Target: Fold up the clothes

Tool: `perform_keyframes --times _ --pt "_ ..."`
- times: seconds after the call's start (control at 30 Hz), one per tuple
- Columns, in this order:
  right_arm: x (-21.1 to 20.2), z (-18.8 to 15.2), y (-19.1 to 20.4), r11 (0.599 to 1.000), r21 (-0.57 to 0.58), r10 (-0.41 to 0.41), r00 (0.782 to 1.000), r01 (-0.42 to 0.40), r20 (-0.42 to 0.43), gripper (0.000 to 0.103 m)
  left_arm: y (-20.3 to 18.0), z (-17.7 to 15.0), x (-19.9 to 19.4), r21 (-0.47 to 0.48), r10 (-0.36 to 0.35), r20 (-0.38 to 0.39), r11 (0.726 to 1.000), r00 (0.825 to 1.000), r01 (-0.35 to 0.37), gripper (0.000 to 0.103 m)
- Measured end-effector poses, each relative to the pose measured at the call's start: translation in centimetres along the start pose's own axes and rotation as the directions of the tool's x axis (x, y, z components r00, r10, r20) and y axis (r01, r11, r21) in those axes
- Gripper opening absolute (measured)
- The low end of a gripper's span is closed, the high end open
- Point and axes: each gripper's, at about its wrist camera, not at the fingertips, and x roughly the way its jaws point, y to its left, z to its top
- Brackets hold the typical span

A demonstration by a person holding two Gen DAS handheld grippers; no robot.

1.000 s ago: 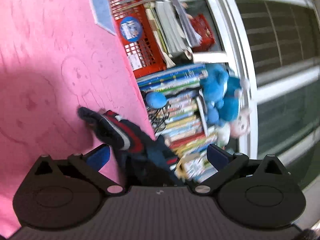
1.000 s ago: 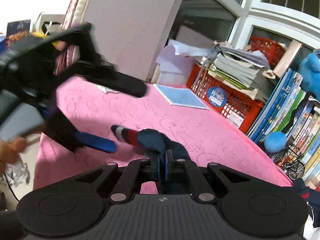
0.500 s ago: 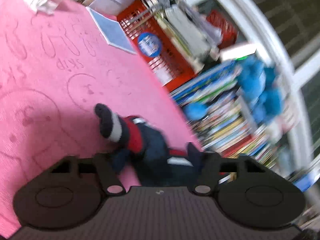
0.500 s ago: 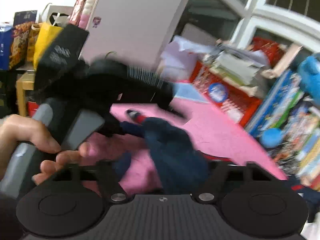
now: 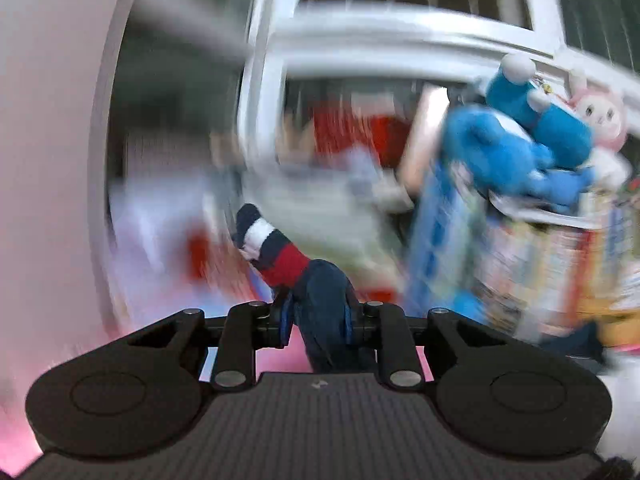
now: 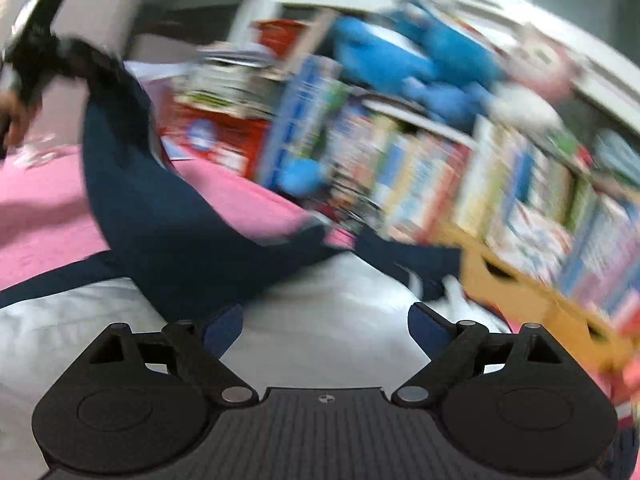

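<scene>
Above the pink mat (image 6: 44,216), the left gripper (image 5: 317,316) is pinching a navy garment (image 5: 326,312) between clenched jaws, its red, white and navy striped cuff (image 5: 272,252) pointing up and left toward the window frame (image 5: 260,80). From the right wrist view the garment is stretching lengthwise down toward the right gripper (image 6: 325,328), whose jaws are hanging spread and holding nothing. Book spines (image 6: 420,168) are too blurred for reading.

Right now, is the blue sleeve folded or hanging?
Hanging. The left tool pinches the navy sleeve, which droops unfolded to the pink bed.
</scene>
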Motion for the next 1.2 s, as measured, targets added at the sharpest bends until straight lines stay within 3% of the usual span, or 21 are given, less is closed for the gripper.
perform_keyframes --times 0.07,0.1,0.23,0.47,0.57,0.67,0.73,0.8,0.87,0.9,0.97,1.03,1.13,1.2 --pt "0.6 -0.5 -1.1 1.000 0.024 -0.018 1.000 0.019 -0.015 0.091 0.0 3.2 2.5 0.121 0.105 0.095 0.986 0.990 -0.116 0.024" --pt "0.9 -0.8 -1.5 0.999 0.031 -0.029 0.999 0.030 -0.023 0.091 0.4 3.8 3.9 0.134 0.147 0.088 0.978 0.985 -0.158 0.024" --pt "2.5 -1.2 -1.8 0.999 0.004 -0.041 0.997 0.042 -0.062 0.093 2.2 2.1 10.7 0.183 0.300 -0.053 0.941 0.953 -0.286 0.026" --pt "5.2 -1.9 -1.3 0.999 -0.029 0.019 0.989 -0.023 -0.148 0.093 4.6 -7.0 17.6 0.242 0.397 -0.312 0.912 0.863 -0.332 0.028" --pt "5.6 -1.8 -1.4 0.997 -0.006 0.075 0.981 -0.077 -0.178 0.093 5.5 -8.9 18.6 0.215 0.405 -0.349 0.912 0.845 -0.349 0.029" --pt "5.9 -0.9 -1.6 0.989 0.032 0.148 0.971 -0.144 -0.190 0.093 6.0 -8.9 19.0 0.183 0.413 -0.332 0.910 0.848 -0.371 0.029" --pt "6.3 0.1 -1.8 0.977 0.071 0.211 0.959 -0.201 -0.190 0.093 6.9 -7.1 17.5 0.055 0.397 -0.243 0.917 0.885 -0.396 0.026" --pt "6.9 1.5 -1.6 0.966 0.080 0.255 0.950 -0.244 -0.181 0.093 8.2 -5.0 14.6 -0.158 0.352 -0.091 0.918 0.931 -0.363 0.026" --pt "7.9 3.2 -0.9 0.963 0.049 0.271 0.949 -0.266 -0.163 0.093 8.5 -4.0 12.3 -0.242 0.347 0.039 0.913 0.937 -0.328 0.029" --pt "8.6 3.9 -0.5 0.960 0.034 0.279 0.947 -0.277 -0.157 0.093 8.2 -3.8 12.1 -0.197 0.360 0.050 0.918 0.932 -0.344 0.032" --pt "10.1 5.2 0.4 0.950 0.032 0.312 0.939 -0.311 -0.148 0.093 7.8 -4.7 13.3 -0.062 0.385 -0.031 0.920 0.922 -0.387 0.033" --pt "11.9 6.3 1.4 0.926 0.062 0.378 0.915 -0.373 -0.141 0.089 8.5 -6.7 14.8 0.004 0.411 -0.163 0.909 0.897 -0.416 0.033" --pt "14.9 7.5 3.2 0.878 0.124 0.479 0.859 -0.463 -0.181 0.048 10.0 -10.0 16.5 0.009 0.417 -0.332 0.898 0.846 -0.440 0.033" --pt "16.7 8.1 4.7 0.855 0.164 0.517 0.831 -0.492 -0.206 0.047 10.4 -11.2 17.0 0.013 0.423 -0.374 0.892 0.825 -0.451 0.035"
